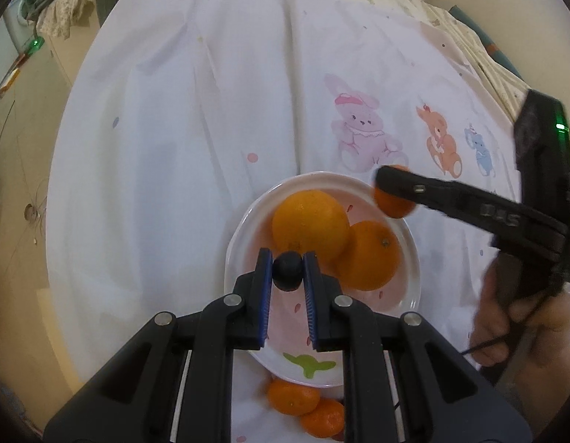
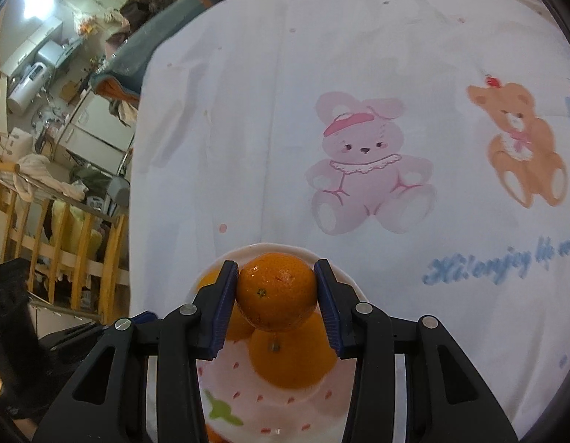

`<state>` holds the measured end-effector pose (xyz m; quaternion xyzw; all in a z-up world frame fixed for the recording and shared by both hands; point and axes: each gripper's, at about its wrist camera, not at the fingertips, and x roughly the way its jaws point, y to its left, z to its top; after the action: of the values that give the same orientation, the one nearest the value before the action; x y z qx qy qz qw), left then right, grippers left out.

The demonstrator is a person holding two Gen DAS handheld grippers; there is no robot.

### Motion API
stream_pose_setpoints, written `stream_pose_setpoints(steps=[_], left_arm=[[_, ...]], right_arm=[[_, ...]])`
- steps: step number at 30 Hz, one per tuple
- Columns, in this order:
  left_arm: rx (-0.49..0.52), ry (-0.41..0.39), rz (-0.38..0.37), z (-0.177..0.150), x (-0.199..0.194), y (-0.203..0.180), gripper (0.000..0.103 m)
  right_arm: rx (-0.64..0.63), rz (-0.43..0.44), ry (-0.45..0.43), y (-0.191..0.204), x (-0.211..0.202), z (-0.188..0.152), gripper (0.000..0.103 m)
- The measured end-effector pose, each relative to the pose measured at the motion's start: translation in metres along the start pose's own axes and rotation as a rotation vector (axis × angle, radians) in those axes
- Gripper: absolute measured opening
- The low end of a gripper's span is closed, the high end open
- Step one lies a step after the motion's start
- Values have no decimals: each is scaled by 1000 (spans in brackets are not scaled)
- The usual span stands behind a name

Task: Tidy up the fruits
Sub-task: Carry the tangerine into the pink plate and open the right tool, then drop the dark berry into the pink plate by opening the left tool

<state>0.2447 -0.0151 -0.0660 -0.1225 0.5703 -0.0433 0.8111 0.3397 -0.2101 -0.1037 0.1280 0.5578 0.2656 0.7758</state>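
Note:
A pink strawberry-shaped plate (image 1: pixel 410 277) lies on the white cloth and holds two big oranges (image 1: pixel 310 223) (image 1: pixel 370 258). My left gripper (image 1: pixel 287 269) hangs over the plate, shut on a small dark round fruit (image 1: pixel 287 267). My right gripper (image 2: pixel 275 291) is shut on a small mandarin (image 2: pixel 275 291), held above the plate (image 2: pixel 344 273) and the oranges (image 2: pixel 290 361). In the left wrist view that mandarin (image 1: pixel 392 203) shows at the plate's far right rim, pinched by the right gripper's black fingers (image 1: pixel 407 184).
Two more mandarins (image 1: pixel 293 395) (image 1: pixel 322 419) lie on the cloth just in front of the plate. The white cloth (image 1: pixel 211 129) carries rabbit and bear prints (image 2: pixel 362 162). A person's hand (image 1: pixel 521 332) holds the right gripper. Wooden railing (image 2: pixel 63 251) and clutter stand off the left edge.

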Motion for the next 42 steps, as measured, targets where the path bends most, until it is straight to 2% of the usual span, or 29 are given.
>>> stream_pose_setpoints(steps=[6, 11, 14, 17, 18, 25, 29, 33, 39, 40, 42], left_arm=[[-10, 2, -20, 0, 2, 1, 13], [52, -8, -15, -5, 3, -4, 13], [52, -8, -13, -5, 4, -4, 13], [51, -9, -20, -5, 6, -5, 13], [48, -5, -28, -5, 7, -5, 14], [68, 15, -58, -14, 13, -13, 14], [90, 39, -77, -21, 20, -21, 14], [121, 45, -63, -28, 24, -27, 14], [101, 59, -71, -30, 29, -25, 14], [98, 68, -65, -30, 30, -25, 16], [89, 92, -62, -30, 34, -26, 39]], right_arm=[[6, -11, 45, -4, 27, 0, 47], [7, -9, 33, -6, 26, -3, 47], [18, -20, 37, -9, 22, -3, 48], [41, -15, 15, -12, 11, -4, 78], [47, -18, -5, -13, 4, -4, 82], [77, -24, -42, -11, -35, -15, 82], [143, -56, -50, -18, -62, -42, 82], [235, -102, -74, -35, -92, -76, 82], [309, -87, -56, -53, -101, -112, 83], [315, -79, -50, -55, -100, -114, 83], [315, -67, -40, -56, -95, -112, 83]])
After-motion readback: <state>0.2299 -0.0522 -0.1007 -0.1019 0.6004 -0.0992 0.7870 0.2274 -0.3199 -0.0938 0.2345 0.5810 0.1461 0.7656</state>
